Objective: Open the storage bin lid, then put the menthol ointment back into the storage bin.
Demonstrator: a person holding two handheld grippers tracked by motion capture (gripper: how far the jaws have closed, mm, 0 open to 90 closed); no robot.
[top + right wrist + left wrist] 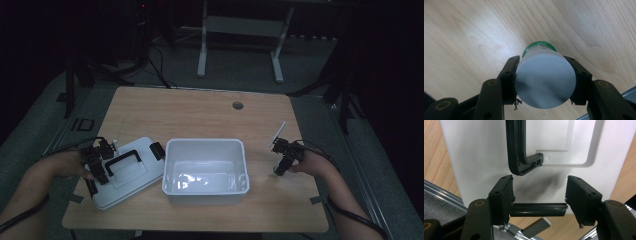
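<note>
Right gripper (545, 82) jaws pinched bottle (545, 80), rigid, likely slippery; left gripper (539, 195) jaws spread over lid (474, 157)

Room is dimly lit, edges lost in black. A light wooden table (200, 112) with rounded corners is seen, a round grommet hole (237, 105) near its far edge. Grey carpet floor (240, 65) is visible beyond it. A white-legged desk frame (240, 45) is stood at the back. Dark cables (157, 65) are trailed across the floor at far left.
</note>
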